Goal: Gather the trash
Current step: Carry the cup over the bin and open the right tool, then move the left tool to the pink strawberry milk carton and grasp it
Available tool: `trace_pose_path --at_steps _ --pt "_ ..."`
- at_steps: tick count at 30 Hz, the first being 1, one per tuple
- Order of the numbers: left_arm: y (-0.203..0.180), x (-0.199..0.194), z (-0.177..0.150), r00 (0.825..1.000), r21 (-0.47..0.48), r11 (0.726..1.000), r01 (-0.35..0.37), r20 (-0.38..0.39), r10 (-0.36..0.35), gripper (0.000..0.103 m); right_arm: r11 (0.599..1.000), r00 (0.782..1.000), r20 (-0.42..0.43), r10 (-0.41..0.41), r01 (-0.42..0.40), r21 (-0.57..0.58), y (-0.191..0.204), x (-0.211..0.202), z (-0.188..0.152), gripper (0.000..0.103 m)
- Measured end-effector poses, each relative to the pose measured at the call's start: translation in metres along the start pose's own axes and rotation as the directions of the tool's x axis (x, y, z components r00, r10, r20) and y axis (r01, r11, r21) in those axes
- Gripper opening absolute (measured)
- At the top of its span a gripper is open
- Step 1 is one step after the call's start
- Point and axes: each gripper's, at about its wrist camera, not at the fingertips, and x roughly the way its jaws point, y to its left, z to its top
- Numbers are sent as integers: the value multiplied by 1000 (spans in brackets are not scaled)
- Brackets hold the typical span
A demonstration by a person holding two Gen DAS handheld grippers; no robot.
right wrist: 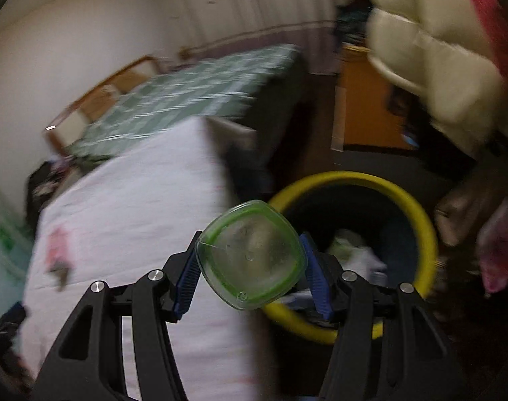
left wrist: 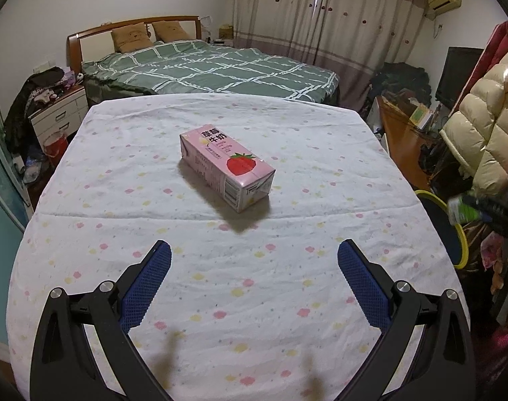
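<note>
- Pink carton (left wrist: 227, 163), strawberry printed on top, lies on its side near the middle of the table (left wrist: 86, 200), under a white flowered cloth; nothing stands between it and the left tool (left wrist: 254, 287), which hovers over the near edge with its blue pads spread wide and empty
- Clear green-tinted bottle (right wrist: 252, 255) is clamped base-forward between the pads of the right tool (right wrist: 250, 272), off the table's right edge
- Yellow-rimmed bin (right wrist: 424, 230) sits on the floor just beside that edge; crumpled white waste lies inside
- Green checked bed (left wrist: 220, 70) stands beyond the far edge; a cream padded coat (left wrist: 481, 123) hangs to the right
</note>
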Motion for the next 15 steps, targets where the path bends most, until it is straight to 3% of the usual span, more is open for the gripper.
trace_pose_path --at_steps 9,15 --pt "-19 24 15 999 24 999 -31 -29 32 98 992 991 -100 -93 100 73 -61 59 -15 55" --pt "-27 38 22 997 31 997 -67 -27 68 98 992 994 -44 -103 106 65 -60 43 -14 62"
